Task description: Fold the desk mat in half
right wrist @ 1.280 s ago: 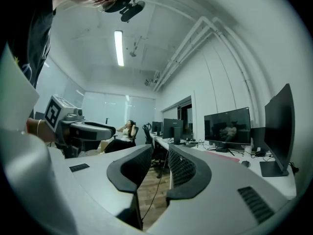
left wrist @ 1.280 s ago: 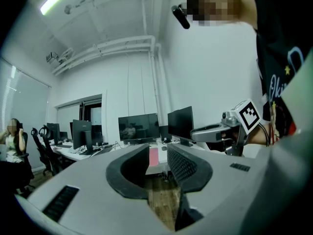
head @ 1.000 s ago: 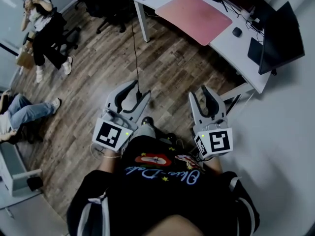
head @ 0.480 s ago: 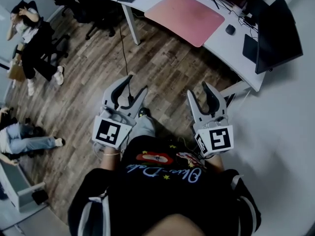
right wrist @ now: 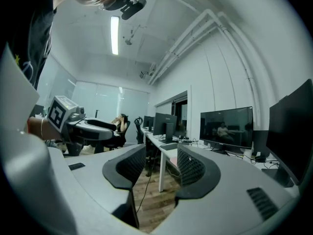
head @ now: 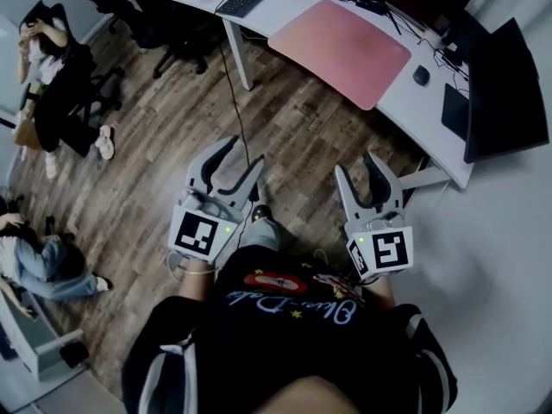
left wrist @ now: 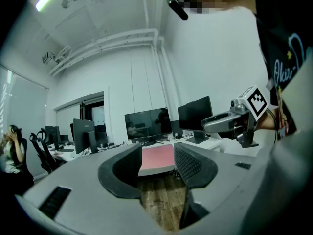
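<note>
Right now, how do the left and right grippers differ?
Pose: left gripper leans right in the head view; right gripper points nearly straight up it.
Aim: left gripper's jaws frame the pink desk mat; right gripper's frame floor and a desk leg.
Shared: both open, empty, jaws just opening, short of the desk.

The desk mat [head: 339, 40] is plain pink on a white tabletop [head: 410, 110]. The floor [head: 164, 162] is brown wood-grain planks.
</note>
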